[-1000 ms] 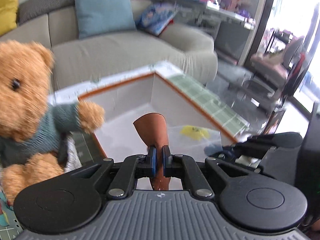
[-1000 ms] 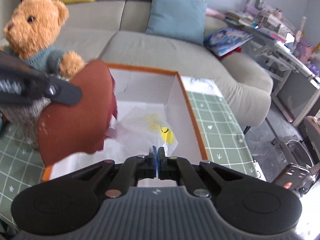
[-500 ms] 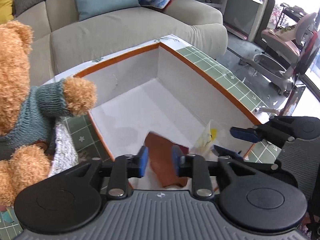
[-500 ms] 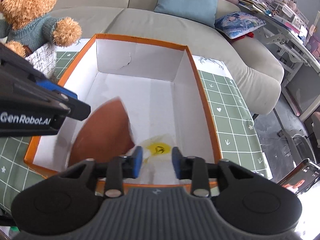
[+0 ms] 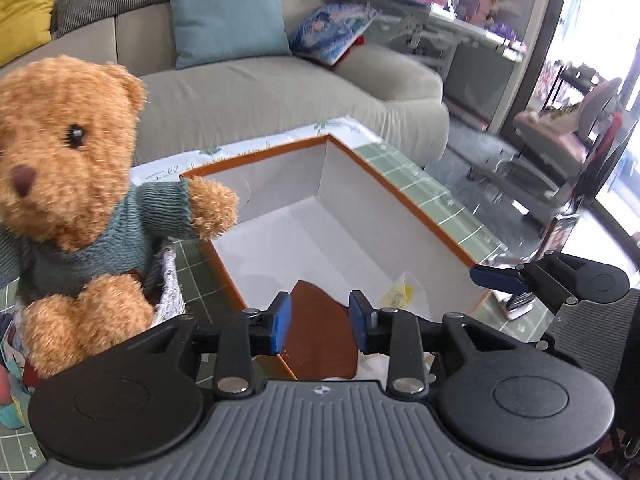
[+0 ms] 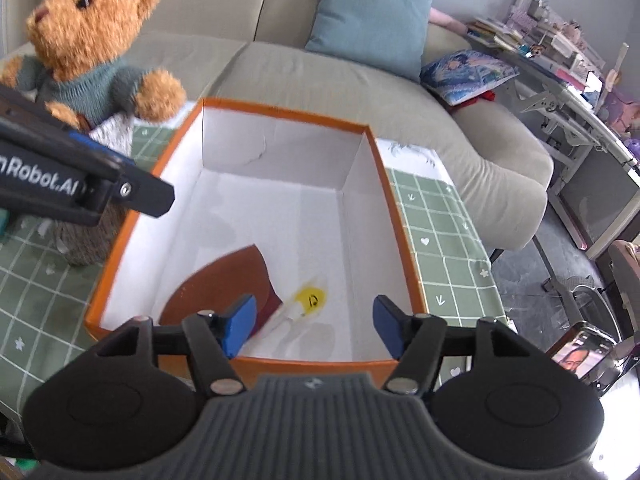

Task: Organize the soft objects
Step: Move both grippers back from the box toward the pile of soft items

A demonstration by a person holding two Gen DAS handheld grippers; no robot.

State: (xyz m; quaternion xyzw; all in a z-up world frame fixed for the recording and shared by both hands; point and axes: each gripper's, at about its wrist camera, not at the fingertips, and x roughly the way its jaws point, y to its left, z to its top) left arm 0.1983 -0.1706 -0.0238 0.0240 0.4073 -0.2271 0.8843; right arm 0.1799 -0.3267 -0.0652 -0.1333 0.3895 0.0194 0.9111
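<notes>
An orange-rimmed white box (image 6: 400, 220) (image 5: 420, 216) sits on the green checked tablecloth. On its floor near the front lies a flat brown soft piece (image 6: 224, 284) (image 5: 320, 332), with a clear bag holding something yellow (image 6: 310, 298) (image 5: 400, 292) beside it. My left gripper (image 5: 320, 320) hovers over the brown piece, jaws opening, pads off it. My right gripper (image 6: 314, 326) hangs above the box's front edge, jaws opening wide with nothing pressed between them. A brown teddy bear in a teal sweater (image 5: 76, 184) (image 6: 92, 44) sits left of the box.
A beige sofa (image 6: 320, 80) with a blue cushion (image 6: 372, 20) stands behind the table. A grey woven basket (image 6: 100, 216) is under the bear. A phone (image 6: 580, 354) lies at the table's right corner. Cluttered desks and chairs fill the far right.
Both grippers went from shut to open and let go. The brown piece and the clear bag dropped from the air onto the box floor.
</notes>
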